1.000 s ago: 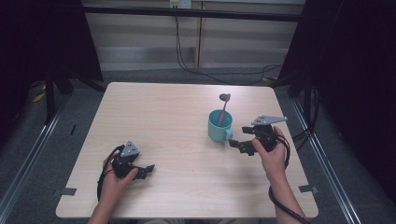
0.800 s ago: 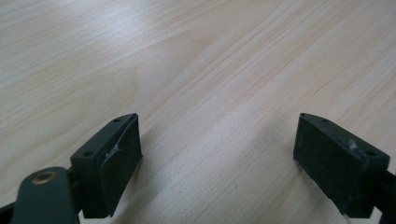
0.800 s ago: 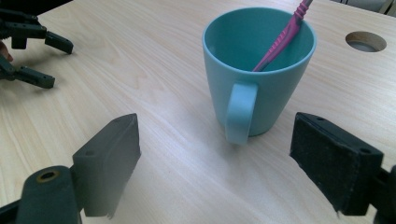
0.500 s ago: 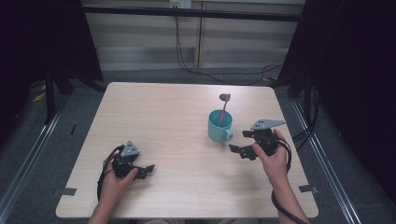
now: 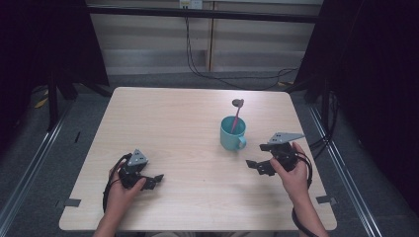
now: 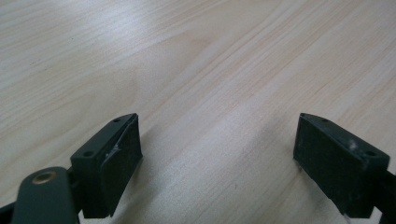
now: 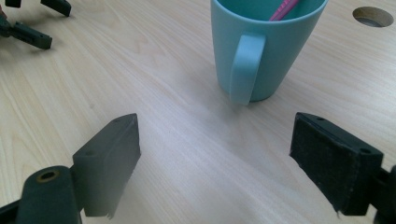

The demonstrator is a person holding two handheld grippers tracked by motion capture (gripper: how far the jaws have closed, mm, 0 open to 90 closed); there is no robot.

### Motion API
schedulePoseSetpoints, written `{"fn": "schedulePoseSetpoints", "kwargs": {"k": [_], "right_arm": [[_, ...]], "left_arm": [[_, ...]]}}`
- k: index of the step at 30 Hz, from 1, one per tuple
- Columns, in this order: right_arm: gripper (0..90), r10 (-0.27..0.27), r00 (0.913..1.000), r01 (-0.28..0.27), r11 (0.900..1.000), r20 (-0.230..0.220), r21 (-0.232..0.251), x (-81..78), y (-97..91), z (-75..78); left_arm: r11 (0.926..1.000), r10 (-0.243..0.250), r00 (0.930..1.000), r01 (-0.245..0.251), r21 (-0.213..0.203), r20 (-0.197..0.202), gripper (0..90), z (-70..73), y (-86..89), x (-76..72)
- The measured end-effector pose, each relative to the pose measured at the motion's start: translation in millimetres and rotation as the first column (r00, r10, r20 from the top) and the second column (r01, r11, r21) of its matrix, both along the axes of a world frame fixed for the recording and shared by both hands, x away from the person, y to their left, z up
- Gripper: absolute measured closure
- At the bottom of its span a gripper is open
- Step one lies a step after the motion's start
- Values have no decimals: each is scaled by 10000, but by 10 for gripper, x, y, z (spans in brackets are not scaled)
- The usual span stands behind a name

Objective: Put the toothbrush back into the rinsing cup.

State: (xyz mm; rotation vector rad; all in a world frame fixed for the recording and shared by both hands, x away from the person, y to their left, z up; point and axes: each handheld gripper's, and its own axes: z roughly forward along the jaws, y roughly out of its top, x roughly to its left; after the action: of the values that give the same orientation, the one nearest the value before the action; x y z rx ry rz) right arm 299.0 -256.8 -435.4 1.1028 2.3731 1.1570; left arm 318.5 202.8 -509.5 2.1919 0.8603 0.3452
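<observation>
Your right gripper sits near the table's right edge, its jaws spread wide with only bare wood between them, and the light blue ceramic mug stands at about ten o'clock from it in the high view, near but not touching. In the right gripper view the mug lies ahead of the jaws at roughly twelve to one o'clock, upright, its handle turned toward you and falling between the lines of the two jaw tips but well beyond them; neither jaw touches it. A pink-handled spoon leans inside the mug, its dark bowl end poking above the rim toward twelve o'clock in the high view; in the right gripper view its pink shaft rests against the mug's inner wall at upper right. A small round hole in the pale wooden table shows at two o'clock from the mug there. Your left gripper rests low at the table's near left, well apart from the mug, which lies at about two o'clock from it. In the left gripper view its jaws also stand wide apart over bare wood grain, holding nothing. The left gripper's jaw tips show at ten o'clock in the right gripper view.
</observation>
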Motion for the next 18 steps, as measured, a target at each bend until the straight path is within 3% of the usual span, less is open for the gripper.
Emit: {"fn": "schedulePoseSetpoints", "kwargs": {"k": [18], "right_arm": [[158,119,9995,-127,9995,-280,-306,-162,-109,-208]], "left_arm": [[10000,-39,10000,39,83,43,148,3,5,3]]}}
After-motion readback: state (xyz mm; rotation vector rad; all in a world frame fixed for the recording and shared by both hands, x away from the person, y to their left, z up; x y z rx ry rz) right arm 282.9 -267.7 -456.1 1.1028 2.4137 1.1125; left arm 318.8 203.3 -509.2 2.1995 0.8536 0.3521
